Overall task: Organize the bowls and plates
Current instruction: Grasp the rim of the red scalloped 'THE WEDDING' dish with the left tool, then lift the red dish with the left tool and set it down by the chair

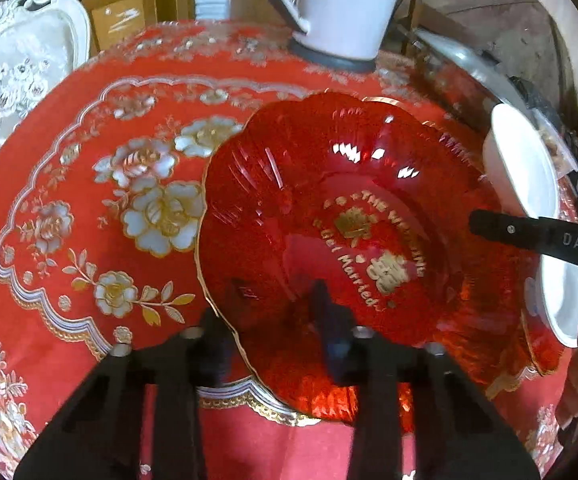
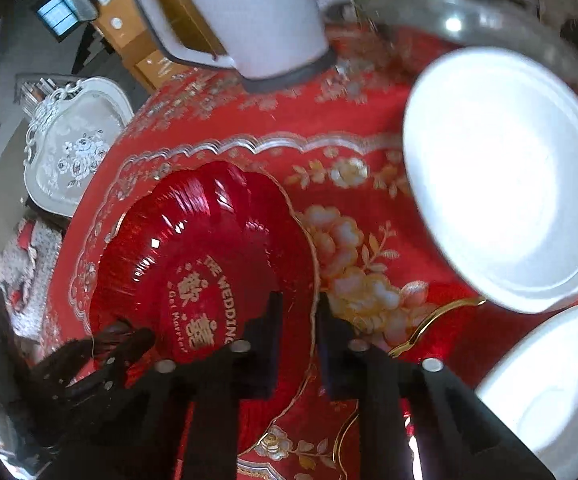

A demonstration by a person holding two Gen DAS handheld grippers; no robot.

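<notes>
Both grippers' jaws pinch the red scalloped plate at its rim, left gripper and right gripper sharing its weight above the counter, likely for stacking.

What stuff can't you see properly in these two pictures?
- White bowl, right wrist view: blurred, its inside glared out.
- Second white dish, right wrist view: cut off by the picture's edge.
- White jug, both views: its top is cut off.
- Red plate, left wrist view: its near rim is hidden behind the left tongs.
</notes>
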